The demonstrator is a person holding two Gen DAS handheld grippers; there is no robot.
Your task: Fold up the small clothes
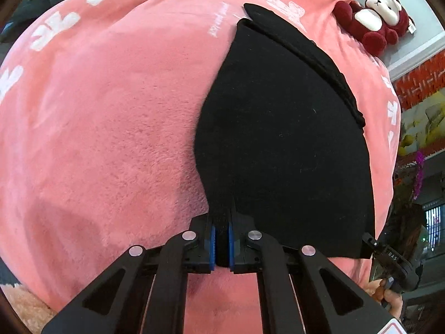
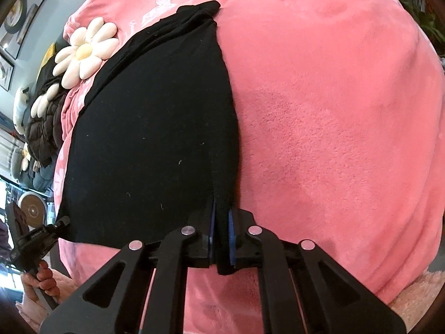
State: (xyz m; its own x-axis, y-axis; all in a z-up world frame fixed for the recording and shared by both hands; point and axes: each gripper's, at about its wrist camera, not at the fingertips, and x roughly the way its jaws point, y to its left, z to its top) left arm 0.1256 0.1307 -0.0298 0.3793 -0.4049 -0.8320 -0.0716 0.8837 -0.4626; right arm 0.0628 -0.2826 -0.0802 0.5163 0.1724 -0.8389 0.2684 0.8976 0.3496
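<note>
Close by, the left gripper [image 1: 221,246] pinches one near corner of the black cloth [image 1: 278,144] tight between its blue fingers [image 1: 212,246]. The right gripper [image 2: 221,246] pinches the other near corner the same way. The cloth lies flat on a soft pink blanket [image 1: 97,139], with both near corners held. It looks like the start of a fold: the corners are caught but not lifted yet. Next, both hands should likely lift together and carry the near edge over to the far edge, keeping it straight. Farther off sit a red toy monkey [image 1: 375,19] and a white flower pillow [image 2: 86,50].
</note>
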